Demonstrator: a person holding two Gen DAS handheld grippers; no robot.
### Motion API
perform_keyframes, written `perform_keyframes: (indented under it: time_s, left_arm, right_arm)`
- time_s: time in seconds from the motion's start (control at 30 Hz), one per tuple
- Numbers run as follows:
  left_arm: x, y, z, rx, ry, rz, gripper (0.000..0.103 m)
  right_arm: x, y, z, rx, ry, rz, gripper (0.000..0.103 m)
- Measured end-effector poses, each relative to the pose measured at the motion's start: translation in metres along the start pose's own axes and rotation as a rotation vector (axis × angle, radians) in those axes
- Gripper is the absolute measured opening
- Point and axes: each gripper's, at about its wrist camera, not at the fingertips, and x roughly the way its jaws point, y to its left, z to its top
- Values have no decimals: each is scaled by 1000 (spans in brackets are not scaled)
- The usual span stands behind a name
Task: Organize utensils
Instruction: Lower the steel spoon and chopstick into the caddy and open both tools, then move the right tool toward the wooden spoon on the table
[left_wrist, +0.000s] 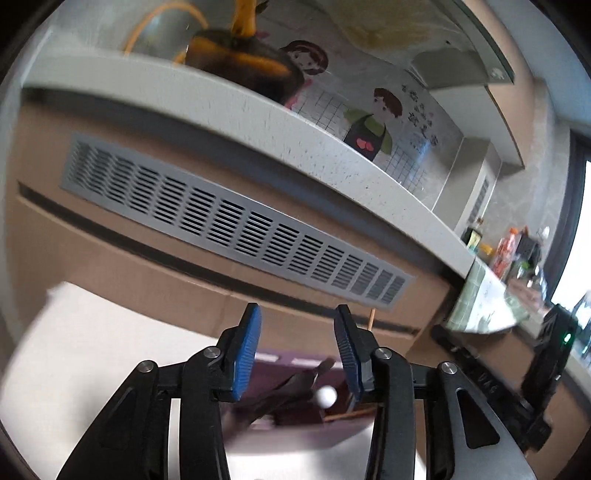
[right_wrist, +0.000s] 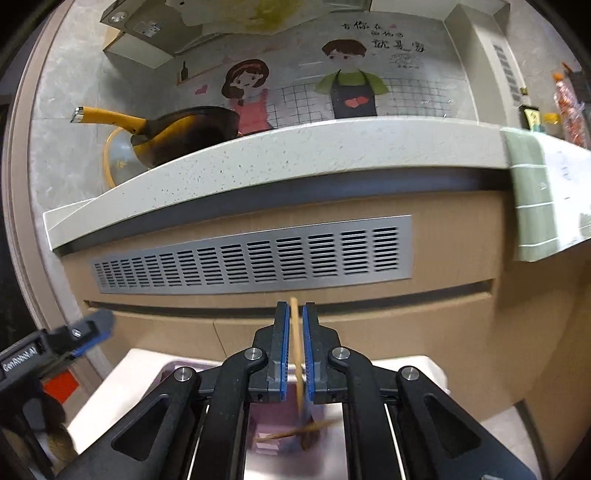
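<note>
Right tongs (right_wrist: 294, 314) stand nearly together around an upright thin wooden chopstick (right_wrist: 295, 332), its long axis vertical, directly above the purple plastic utensil tray (right_wrist: 258, 417). Left tongs (left_wrist: 297, 332) spread, empty, above that tray, well short of the pale speckled surface (right_wrist: 295, 162) beyond.

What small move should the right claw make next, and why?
Probably open a little wider, so the wooden chopstick drops into the purple organizer box below. The stick stands nearly upright between the right claw's blue pads with slight gaps either side, its lower end already down in the box beside other wooden utensils.
</note>
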Motion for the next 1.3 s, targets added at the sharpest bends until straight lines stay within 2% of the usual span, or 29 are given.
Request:
perform_keyframes:
  time_s: [0.13, 0.23, 0.37, 0.53, 0.6, 0.7, 0.83, 0.97, 1.2, 1.3]
  left_arm:
    - [-42, -8, -18, 81, 45, 86, 42]
    - [-68, -7, -41, 125, 104, 142, 42]
    - [-90, 6, -77, 142, 213, 211, 42]
    - [-102, 20, -120, 154, 337, 241, 42]
    - [-105, 23, -134, 194, 369, 271, 42]
    - [-106, 26, -140, 215, 389, 295, 42]
    - [-107, 34, -135, 166, 393, 309, 42]
    - [-104, 28, -140, 172, 424, 281, 42]
    - [-95, 16, -150, 206, 470, 256, 42]
    - [-96, 15, -151, 215, 478, 258, 42]
  right_arm:
    - [-41, 10, -13, -83, 33, -37, 8]
    - [-60, 16, -27, -126, 99, -8, 10]
    - [-79, 24, -65, -187, 219, 48, 19]
    - [-77, 37, -115, -276, 362, 26, 19]
    - [-72, 42, -136, -316, 430, 5, 19]
    - [-69, 44, -152, -337, 475, -9, 19]
    - [-75, 47, -156, -287, 501, 121, 19]
    - [-65, 53, -162, -240, 604, 229, 19]
    - [-51, 72, -169, -204, 631, 267, 19]
    - [-46, 75, -168, -234, 611, 201, 19]
